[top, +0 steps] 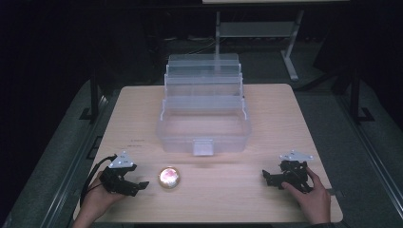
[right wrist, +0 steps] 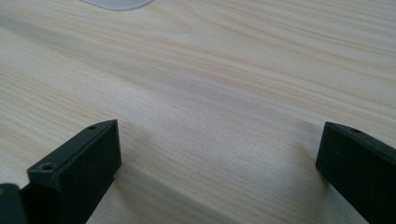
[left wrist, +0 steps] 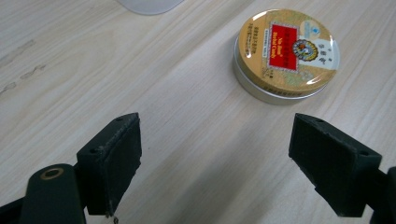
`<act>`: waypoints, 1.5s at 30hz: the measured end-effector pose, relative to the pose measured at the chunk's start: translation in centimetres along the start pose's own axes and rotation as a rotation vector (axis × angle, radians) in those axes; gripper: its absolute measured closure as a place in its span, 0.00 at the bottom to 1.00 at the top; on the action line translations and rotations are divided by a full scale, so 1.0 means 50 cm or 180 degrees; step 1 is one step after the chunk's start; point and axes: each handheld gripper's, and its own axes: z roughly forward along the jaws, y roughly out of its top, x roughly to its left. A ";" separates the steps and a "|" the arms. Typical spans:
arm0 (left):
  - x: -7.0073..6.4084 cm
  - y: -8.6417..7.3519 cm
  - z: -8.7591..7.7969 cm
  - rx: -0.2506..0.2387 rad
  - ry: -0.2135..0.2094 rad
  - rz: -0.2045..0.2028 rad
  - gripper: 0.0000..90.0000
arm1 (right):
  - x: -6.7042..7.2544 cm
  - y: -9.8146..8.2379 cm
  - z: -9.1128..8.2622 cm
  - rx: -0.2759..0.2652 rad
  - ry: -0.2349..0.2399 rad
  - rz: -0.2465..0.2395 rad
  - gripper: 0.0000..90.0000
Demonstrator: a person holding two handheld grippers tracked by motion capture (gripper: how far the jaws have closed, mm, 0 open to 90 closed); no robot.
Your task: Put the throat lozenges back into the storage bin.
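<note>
Down at the bottom of the high view, a person's got a pair of tongs in each hand, both resting low on the light wooden desk (top: 266, 199). The left tongs (top: 138, 185) sit at the lower left and the right tongs (top: 267, 178) at the lower right, and each pair's own view shows the jaws spread wide with nothing between them.

The bit that matters: a round candy tin (top: 169, 177) with a gold and red lid lies flat just beside the left tongs, toward the middle of the frame. In the left gripper view it's ahead of the jaws and off to the upper right, not yet lined up between them. It's round, so no long axis to worry about. The left hand is clearly nearer; the right tongs are well apart from it.

Farther back, mid-frame, there's a clear plastic tiered storage box (top: 203, 118) standing open, looks empty. My guess is the tin goes in there.
</note>
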 end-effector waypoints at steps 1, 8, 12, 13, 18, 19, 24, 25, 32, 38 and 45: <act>-0.001 0.001 0.001 -0.0009 -0.0008 -0.0003 0.18 | 0.000 0.000 0.000 0.0000 0.0000 -0.0001 0.00; -0.005 0.012 0.001 -0.0038 -0.0043 0.0028 0.18 | 0.000 0.000 0.000 0.0000 0.0000 0.0000 0.00; -0.008 0.019 0.004 -0.0042 -0.0061 0.0045 0.18 | 0.000 0.000 0.000 0.0000 0.0000 0.0000 0.00; -0.010 0.022 0.006 -0.0036 -0.0065 0.0063 0.18 | 0.000 0.000 0.000 0.0000 0.0000 0.0000 0.00; -0.015 0.030 0.009 -0.0031 -0.0081 0.0082 0.18 | 0.000 0.000 0.000 0.0000 0.0000 0.0000 0.00; -0.016 0.033 0.011 -0.0039 -0.0086 0.0102 0.18 | 0.000 0.000 0.000 0.0000 0.0000 0.0000 0.00; -0.022 0.043 0.014 -0.0044 -0.0106 0.0143 0.18 | 0.000 0.000 0.000 0.0000 0.0000 0.0000 0.00; -0.023 0.044 0.016 -0.0048 -0.0105 0.0146 0.18 | 0.000 0.000 0.000 0.0000 0.0000 0.0000 0.00; -0.030 0.055 0.023 -0.0040 -0.0144 0.0182 0.18 | 0.000 0.000 0.000 0.0000 0.0000 -0.0001 0.00; -0.036 0.064 0.029 -0.0017 -0.0172 0.0220 0.18 | 0.000 0.000 0.000 0.0000 0.0000 0.0000 0.00; -0.044 0.077 0.039 0.0021 -0.0224 0.0264 0.18 | 0.000 0.000 0.000 0.0000 0.0000 0.0000 0.00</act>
